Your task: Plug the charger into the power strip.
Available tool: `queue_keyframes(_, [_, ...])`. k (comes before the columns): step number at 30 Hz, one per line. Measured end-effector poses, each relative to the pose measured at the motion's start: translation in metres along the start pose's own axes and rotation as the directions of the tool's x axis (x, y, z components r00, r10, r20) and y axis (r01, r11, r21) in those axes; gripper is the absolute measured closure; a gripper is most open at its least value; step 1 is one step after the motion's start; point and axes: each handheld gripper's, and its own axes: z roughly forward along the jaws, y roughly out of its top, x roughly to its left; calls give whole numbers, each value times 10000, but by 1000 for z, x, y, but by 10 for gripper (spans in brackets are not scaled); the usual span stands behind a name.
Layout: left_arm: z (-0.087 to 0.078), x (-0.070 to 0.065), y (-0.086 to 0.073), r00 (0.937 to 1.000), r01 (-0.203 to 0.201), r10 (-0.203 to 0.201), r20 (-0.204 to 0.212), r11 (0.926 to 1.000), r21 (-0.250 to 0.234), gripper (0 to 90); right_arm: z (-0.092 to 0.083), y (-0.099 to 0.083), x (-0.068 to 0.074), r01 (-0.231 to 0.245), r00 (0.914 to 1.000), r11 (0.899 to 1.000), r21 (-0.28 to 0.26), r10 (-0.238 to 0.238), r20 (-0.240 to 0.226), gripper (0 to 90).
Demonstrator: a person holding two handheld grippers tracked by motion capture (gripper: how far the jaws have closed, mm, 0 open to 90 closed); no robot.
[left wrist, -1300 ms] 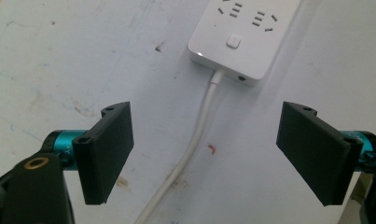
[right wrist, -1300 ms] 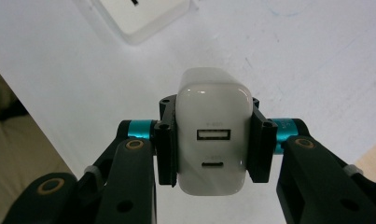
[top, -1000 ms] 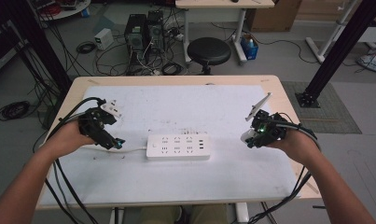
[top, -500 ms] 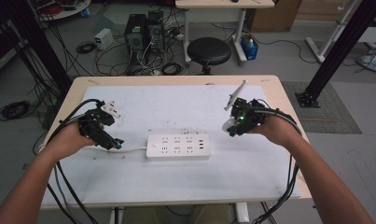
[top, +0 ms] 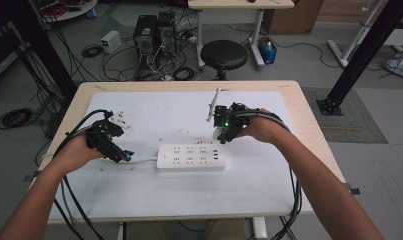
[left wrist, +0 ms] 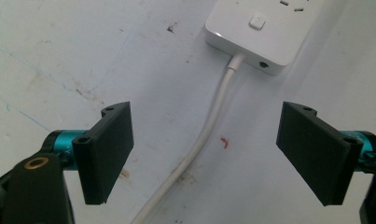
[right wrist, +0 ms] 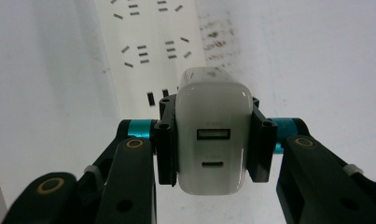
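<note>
your left gripper (top: 123, 155) sits low over the near left part of the white table (top: 139, 200), its jaws spread wide with nothing between them. in the left gripper view the white cable (left wrist: 209, 130) runs along the table surface through the gap between the two jaws, touching neither, and joins the end of the power strip (left wrist: 265, 28) just beyond, beside its small square button (left wrist: 257, 21).

the power strip (top: 191, 157) lies flat near the middle of the table, long side facing you, with your left gripper just off its left end.

farther back, your right gripper (top: 221, 132) hovers just behind the strip's right half. its jaws are closed tight on a white usb charger (right wrist: 213, 135), one jaw on each side of the body. in the right gripper view the charger's two ports face the camera, one above the other, and the strip's sockets (right wrist: 143, 51) lie beyond it. whether the charger touches the strip, you cannot tell from here.
</note>
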Motion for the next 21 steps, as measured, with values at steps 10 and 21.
queue_keyframes(10, [5,0,2,9999,-80,80,80,10000,-38,188,28,28,1,443,9976,9980,445,-419,-543,619])
queue_keyframes(21, [9,0,2,9997,-160,159,177,9999,23,188,48,41,5,732,9938,9945,745,-665,-890,619])
